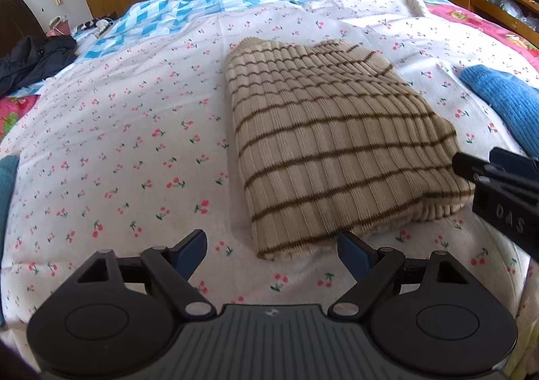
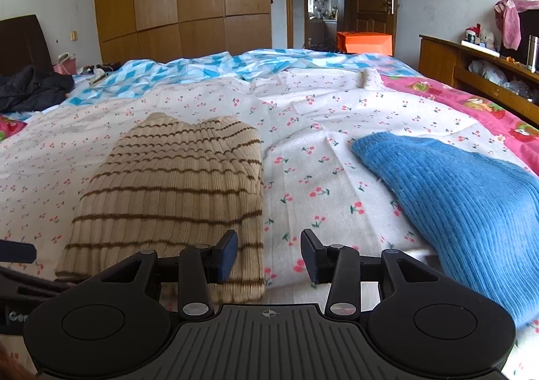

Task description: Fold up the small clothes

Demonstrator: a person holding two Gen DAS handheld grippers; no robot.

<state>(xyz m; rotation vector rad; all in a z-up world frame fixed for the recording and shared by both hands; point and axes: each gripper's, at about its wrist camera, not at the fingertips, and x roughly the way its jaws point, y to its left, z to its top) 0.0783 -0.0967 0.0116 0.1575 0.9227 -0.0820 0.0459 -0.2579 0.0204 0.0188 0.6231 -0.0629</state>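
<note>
Left tool [image 1: 272, 253] hanging over the bed with fingers spread wide, nothing between them. Striped beige sweater [image 1: 323, 144] lying folded dead ahead on the cherry-print sheet [image 1: 118, 144], near hem just past the fingertips and a bit right of center, right finger [image 1: 353, 253] sitting right at that hem. Long axis running away from the camera toward the far side of the bed, leaning slightly left. Right tool [image 1: 471, 171] poking in from the right edge at the sweater's near right corner; can't tell from this side if it's apart or together. Edge of a blue knit [image 1: 498, 100] showing further right, clear of the sweater.

Over on the right wrist view: right tool [image 2: 268, 253] also spread apart, holding nothing. Sweater [image 2: 175, 184] off to the left, its right-hand edge passing just behind the left fingertip [image 2: 227, 253], so the gap mostly opens onto bare sheet [image 2: 303, 178]. Blue knit [image 2: 454, 198] sprawled to the right, unfolded-looking, well apart from the sweater and nearer this tool than the left one. Sliver of the left tool [image 2: 17, 252] at the far left edge.

Guessing the beige one is basically done and the blue piece is next, which would make it a reach rightward, right tool leading.
</note>
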